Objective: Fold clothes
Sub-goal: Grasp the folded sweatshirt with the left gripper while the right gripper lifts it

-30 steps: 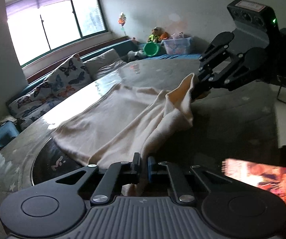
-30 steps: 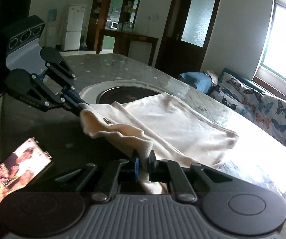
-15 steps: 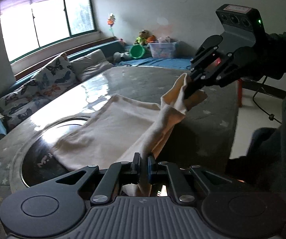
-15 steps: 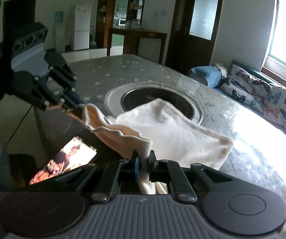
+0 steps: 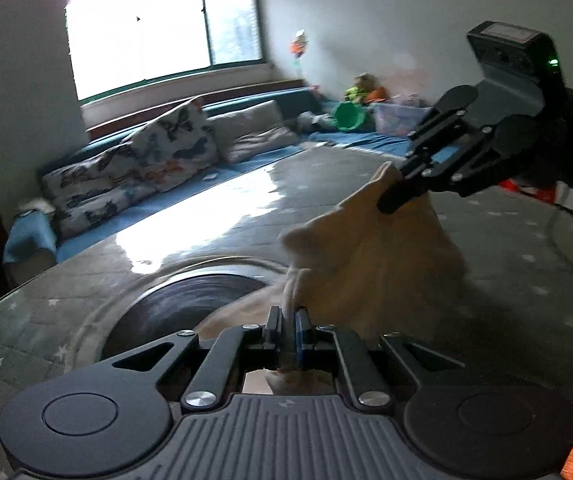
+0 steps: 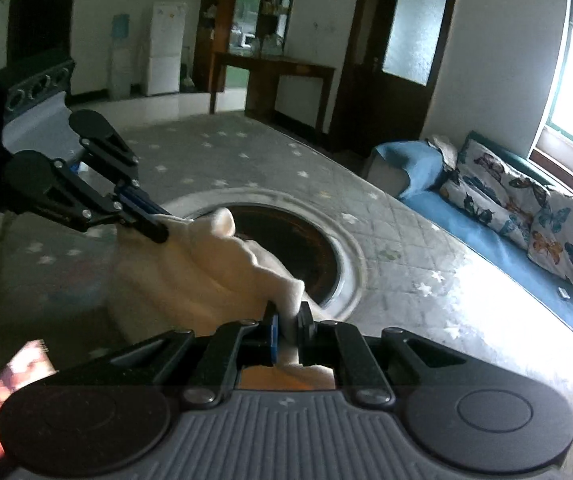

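Cream cloth [image 5: 386, 256] slung btwn left gripper [image 5: 286, 332] & right gripper [image 6: 286, 330]; both clamped on it

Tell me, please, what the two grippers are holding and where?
Both pinch the cream garment along its lifted edge: left gripper at one end, right gripper at the other.

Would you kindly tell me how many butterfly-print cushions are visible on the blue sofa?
2. One butterfly cushion leans upright against the sofa back; the other butterfly cushion lies lower, toward the sofa's left end. More may be hidden outside the views.
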### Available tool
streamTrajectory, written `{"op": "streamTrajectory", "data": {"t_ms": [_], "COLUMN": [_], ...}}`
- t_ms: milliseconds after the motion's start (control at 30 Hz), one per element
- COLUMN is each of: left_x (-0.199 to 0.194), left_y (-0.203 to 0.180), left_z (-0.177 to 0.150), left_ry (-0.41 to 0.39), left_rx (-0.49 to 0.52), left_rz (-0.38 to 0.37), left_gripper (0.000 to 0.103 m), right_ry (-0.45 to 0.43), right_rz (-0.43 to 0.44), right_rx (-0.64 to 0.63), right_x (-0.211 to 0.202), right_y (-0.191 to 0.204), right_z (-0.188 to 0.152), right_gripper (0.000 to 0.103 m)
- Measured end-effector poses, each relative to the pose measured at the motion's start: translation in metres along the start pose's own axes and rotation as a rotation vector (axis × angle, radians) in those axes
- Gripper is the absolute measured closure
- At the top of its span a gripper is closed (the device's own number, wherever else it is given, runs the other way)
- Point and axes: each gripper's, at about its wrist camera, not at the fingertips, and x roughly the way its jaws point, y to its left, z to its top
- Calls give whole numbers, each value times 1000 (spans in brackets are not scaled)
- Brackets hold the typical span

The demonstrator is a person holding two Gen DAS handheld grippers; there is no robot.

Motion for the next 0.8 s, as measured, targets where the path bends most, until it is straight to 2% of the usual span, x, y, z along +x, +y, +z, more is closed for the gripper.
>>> {"op": "streamTrajectory", "data": {"t_ms": [267, 333, 467, 533, 667, 733, 800], "left_x": [72, 77, 76, 76, 79, 80, 81], "left_y": [39, 41, 40, 38, 34, 33, 33], "left_z": [-13, -17, -20, -20, -20, -21, -20], "left_ry": [82, 93, 90, 89, 88, 88, 87], "left_rx": [-125, -131, -126, -118, -103, -100, -95], "left_rz": [38, 40, 49, 55, 63, 67, 74], "left_gripper": [96, 96, 96, 96, 96, 96, 96], "right_ry": [56, 76, 67, 58, 54, 55, 52], "right_rz": [-35, -27, -10, -3, -19, -33, -35], "right_rx": [64, 96, 169, 209, 268, 293, 317], "right_x": [84, 94, 87, 78, 67, 63, 62], "right_y": [-25, -28, -39, -46, -54, -58, -61], "right_z": [-19, -26, -40, -45, -55, -60, -64], "right_gripper": [94, 87, 75, 64, 62, 57, 56]}}
